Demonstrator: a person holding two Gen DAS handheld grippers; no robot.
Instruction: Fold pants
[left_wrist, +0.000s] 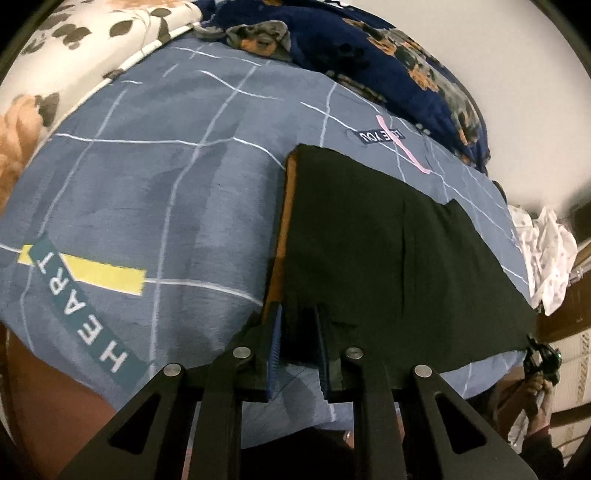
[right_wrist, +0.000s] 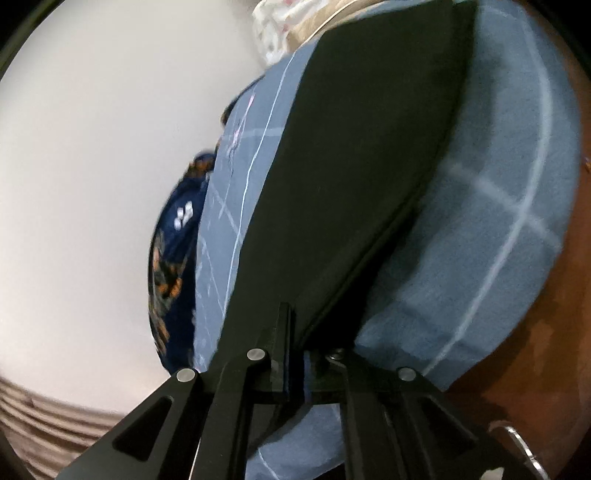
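Black pants (left_wrist: 388, 251) lie flat on a blue bedspread (left_wrist: 147, 184) with white grid lines. An orange-brown strip runs along their left edge. My left gripper (left_wrist: 298, 317) is shut on the near left corner, with black cloth pinched between its blue pads (left_wrist: 275, 350). In the right wrist view the pants (right_wrist: 351, 166) stretch away over the bedspread (right_wrist: 480, 240). My right gripper (right_wrist: 295, 347) has its fingers close together with the near edge of the cloth between them. The left wrist view also shows the right gripper (left_wrist: 539, 354), held by a hand at the pants' near right corner.
A dark blue flowered blanket (left_wrist: 388, 55) is piled at the far end of the bed, beside a white patterned cloth (left_wrist: 92, 44). Crumpled white fabric (left_wrist: 550, 251) lies off the bed's right side. A brown wooden bed frame (right_wrist: 546, 350) borders the mattress, and a pale wall (right_wrist: 92, 166) stands behind.
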